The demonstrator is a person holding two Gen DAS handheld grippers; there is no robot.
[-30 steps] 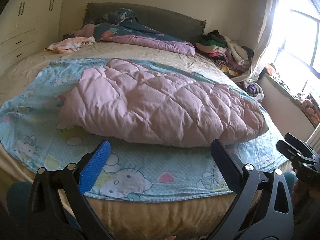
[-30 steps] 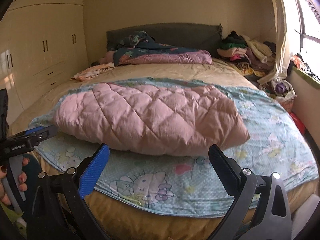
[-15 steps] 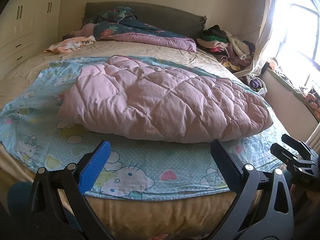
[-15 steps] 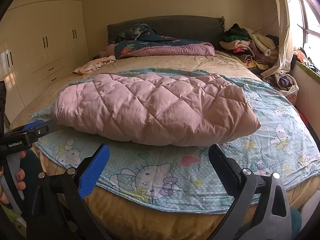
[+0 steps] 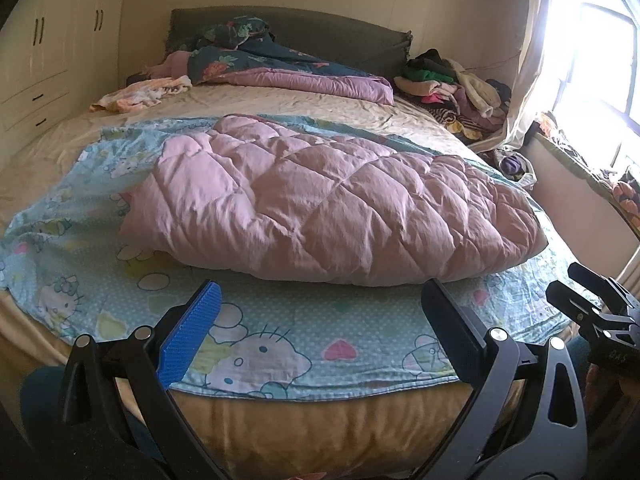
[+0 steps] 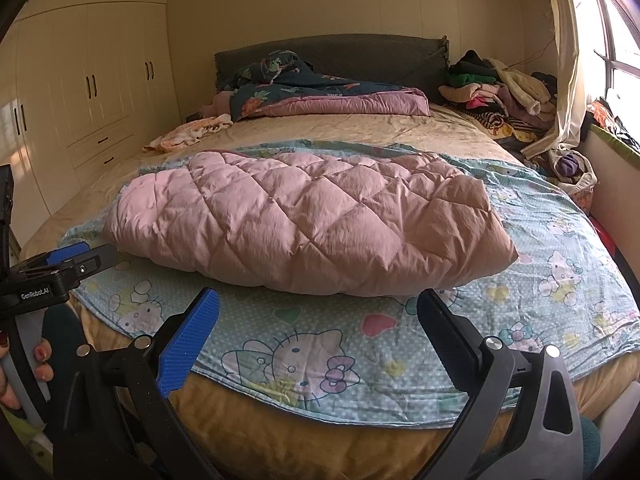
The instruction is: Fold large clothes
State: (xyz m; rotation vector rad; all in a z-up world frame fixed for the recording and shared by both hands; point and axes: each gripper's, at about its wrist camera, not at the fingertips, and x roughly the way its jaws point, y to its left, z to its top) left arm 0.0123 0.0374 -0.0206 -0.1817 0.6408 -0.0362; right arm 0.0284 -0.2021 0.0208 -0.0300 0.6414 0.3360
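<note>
1. The white wardrobe (image 6: 88,92) was seen at the far left, and near it a small peach garment (image 6: 188,134) lay crumpled on the tan mattress sheet (image 6: 360,128).
2. The left gripper (image 5: 320,320) was held released at the foot of the bed, its jaws spread wide with nothing between them, above the near hem of the blue cartoon-print sheet (image 5: 280,344).
3. The pink quilted comforter (image 6: 304,220), the task's thing, was found in a doubled, puffy mound across the middle of the blue sheet, well short of both grippers and touched by neither.
4. The right gripper (image 6: 318,324) was likewise held spread and empty above the near hem.
5. Over the last second both views had been brought lower and nearer to the bed edge, so that the blue sheet filled more of each frame; the comforter's shape had not been altered.
6. An approach to the near edge was judged likely; whether a further fold was intended, or the fold had been completed, could not be settled.
7. A heap of mixed clothes (image 6: 496,92) was seen at the far right by the curtain (image 6: 560,60).
</note>
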